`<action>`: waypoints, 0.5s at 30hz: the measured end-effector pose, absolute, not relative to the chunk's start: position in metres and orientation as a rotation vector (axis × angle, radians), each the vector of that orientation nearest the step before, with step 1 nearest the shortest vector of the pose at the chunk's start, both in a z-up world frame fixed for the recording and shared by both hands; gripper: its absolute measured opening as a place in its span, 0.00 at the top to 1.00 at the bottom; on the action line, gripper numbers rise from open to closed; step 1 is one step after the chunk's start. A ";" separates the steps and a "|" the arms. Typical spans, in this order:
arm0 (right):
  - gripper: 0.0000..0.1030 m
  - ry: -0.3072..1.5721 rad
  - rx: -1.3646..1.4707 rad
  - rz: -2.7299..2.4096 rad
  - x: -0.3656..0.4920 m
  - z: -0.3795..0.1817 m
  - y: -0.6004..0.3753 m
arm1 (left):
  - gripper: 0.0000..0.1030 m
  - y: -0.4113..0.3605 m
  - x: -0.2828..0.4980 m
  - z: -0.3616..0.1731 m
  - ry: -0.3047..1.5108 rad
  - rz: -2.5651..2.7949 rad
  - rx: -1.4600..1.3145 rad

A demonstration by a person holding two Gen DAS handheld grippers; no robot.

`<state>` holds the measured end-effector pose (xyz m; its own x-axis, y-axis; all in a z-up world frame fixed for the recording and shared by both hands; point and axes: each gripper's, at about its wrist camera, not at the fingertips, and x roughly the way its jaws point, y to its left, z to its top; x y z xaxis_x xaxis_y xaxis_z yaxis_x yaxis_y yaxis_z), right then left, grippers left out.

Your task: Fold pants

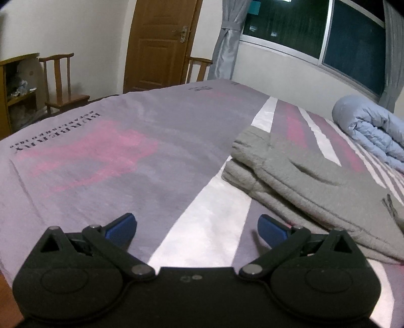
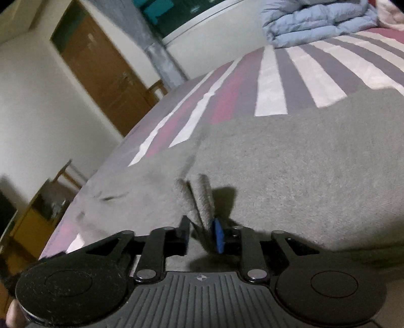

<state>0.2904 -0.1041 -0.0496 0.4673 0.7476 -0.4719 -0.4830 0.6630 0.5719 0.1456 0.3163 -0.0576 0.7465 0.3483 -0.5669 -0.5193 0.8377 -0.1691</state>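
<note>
The grey pants [image 1: 303, 171] lie folded in layers on the striped bedsheet [image 1: 126, 156], to the right in the left wrist view. My left gripper [image 1: 197, 227] is open and empty, low over the sheet, left of the pants. In the right wrist view the pants [image 2: 303, 164] fill the centre and right. My right gripper [image 2: 202, 234] is shut on a raised edge of the grey fabric [image 2: 202, 199], pinched between its blue pads.
A rolled light blue duvet [image 1: 371, 128] lies at the far right of the bed, and shows in the right wrist view [image 2: 315, 22]. Wooden chairs [image 1: 63, 83], a shelf and a door [image 1: 161, 43] stand beyond the bed's far edge. A window and curtain are behind.
</note>
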 end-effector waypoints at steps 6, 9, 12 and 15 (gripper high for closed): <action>0.34 0.693 0.450 0.794 0.278 -0.037 -0.132 | 0.06 0.310 0.156 -0.054 0.539 0.449 -0.335; 0.55 0.691 0.479 0.627 0.290 -0.045 -0.137 | 0.06 0.302 0.163 -0.051 0.543 0.425 -0.335; 0.57 0.792 0.433 0.656 0.298 -0.061 -0.122 | 0.06 0.294 0.170 -0.051 0.554 0.408 -0.319; 0.57 0.755 0.362 0.735 0.292 -0.047 -0.124 | 0.06 0.289 0.178 -0.050 0.555 0.399 -0.316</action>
<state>0.2922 -0.1241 -0.0474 0.4995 0.7154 -0.4886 -0.4691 0.6975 0.5418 0.1777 0.2889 -0.0500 0.7770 0.2790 -0.5642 -0.4462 0.8765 -0.1810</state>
